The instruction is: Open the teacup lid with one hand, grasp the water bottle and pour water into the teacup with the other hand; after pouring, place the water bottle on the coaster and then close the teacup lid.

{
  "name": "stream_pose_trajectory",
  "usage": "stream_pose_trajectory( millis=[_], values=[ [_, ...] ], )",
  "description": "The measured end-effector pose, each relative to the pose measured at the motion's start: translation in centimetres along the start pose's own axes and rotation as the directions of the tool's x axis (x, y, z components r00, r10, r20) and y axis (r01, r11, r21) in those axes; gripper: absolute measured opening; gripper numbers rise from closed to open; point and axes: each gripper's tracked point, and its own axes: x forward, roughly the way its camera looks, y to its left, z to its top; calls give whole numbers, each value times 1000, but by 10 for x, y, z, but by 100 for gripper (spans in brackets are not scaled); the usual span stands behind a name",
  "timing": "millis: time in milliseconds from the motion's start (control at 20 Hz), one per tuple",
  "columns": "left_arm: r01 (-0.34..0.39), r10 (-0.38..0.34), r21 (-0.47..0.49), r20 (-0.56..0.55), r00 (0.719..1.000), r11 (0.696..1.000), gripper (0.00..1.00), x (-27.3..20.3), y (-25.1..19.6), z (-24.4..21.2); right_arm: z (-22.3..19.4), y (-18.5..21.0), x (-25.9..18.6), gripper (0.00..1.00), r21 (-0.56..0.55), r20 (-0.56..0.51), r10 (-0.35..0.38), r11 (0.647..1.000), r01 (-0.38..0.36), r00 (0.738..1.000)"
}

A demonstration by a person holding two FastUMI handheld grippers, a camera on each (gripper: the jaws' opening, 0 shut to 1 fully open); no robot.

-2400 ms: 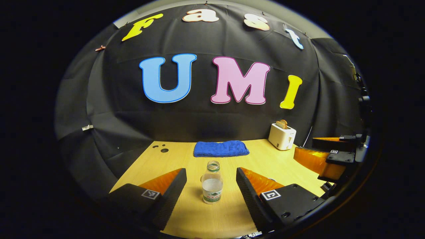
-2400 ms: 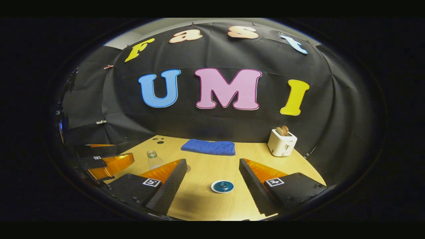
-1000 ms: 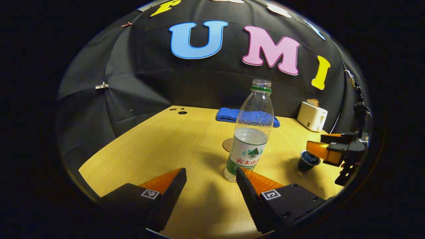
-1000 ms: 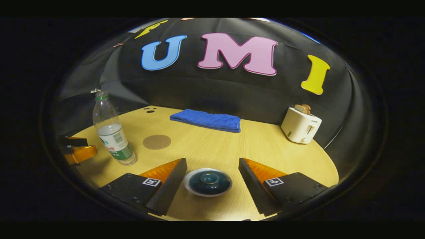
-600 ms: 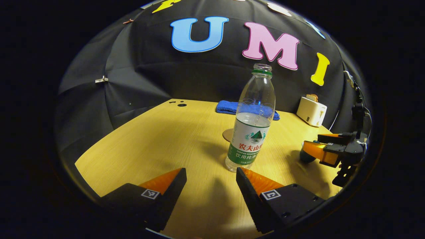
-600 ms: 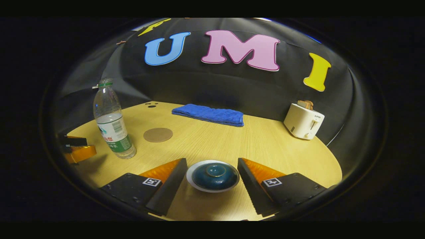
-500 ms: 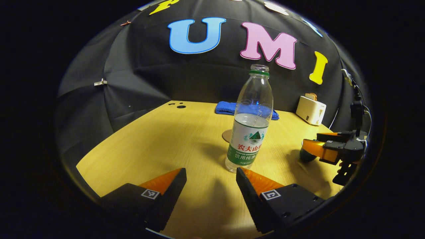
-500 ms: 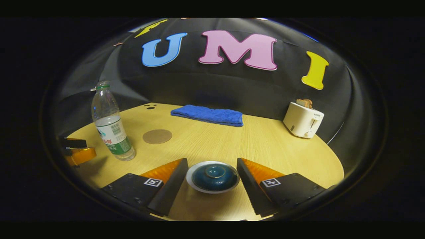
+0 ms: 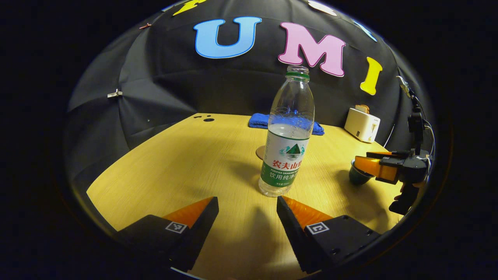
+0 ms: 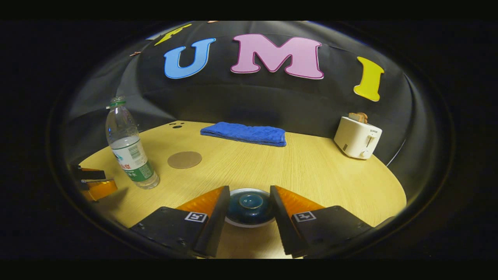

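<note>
A clear water bottle with no cap, about half full, stands upright just ahead of my left gripper, slightly right of its gap. That gripper is open and holds nothing. The bottle stands at the left in the right gripper view, with the left gripper beside it. My right gripper has its fingers against both sides of the dark blue teacup lid. From the left gripper view, the right gripper sits over the teacup. A round brown coaster lies behind the bottle.
A folded blue towel lies at the back of the wooden table. A white toaster with toast stands at the back right. Bare tabletop stretches between the coaster and the toaster.
My right gripper's fingers have drawn together onto the teacup lid. The left gripper has shifted slightly, so the bottle sits closer to its gap; it stays open.
</note>
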Motion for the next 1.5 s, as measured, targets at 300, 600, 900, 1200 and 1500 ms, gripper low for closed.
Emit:
stream_pose_trajectory(
  millis=[300,600,900,1200,1500],
  values=[
    [0,0,-5,-11,1000,1000,95,2,-1,-1,5,-3,1,51,55,-20,8,998,-7,1000],
    [16,-16,38,8,1000,999,95,-1,-7,5,4,-1,2,27,17,-39,1,1000,0,999],
    [38,-40,48,42,998,998,95,3,-13,23,6,0,3,25,9,-32,20,1000,-20,999],
    [116,-126,89,114,985,989,95,14,-38,54,28,4,-8,19,45,15,17,999,-18,1000],
    [167,-183,124,128,975,978,95,40,-49,71,40,-6,-23,30,89,30,-7,996,5,1000]
  ],
)
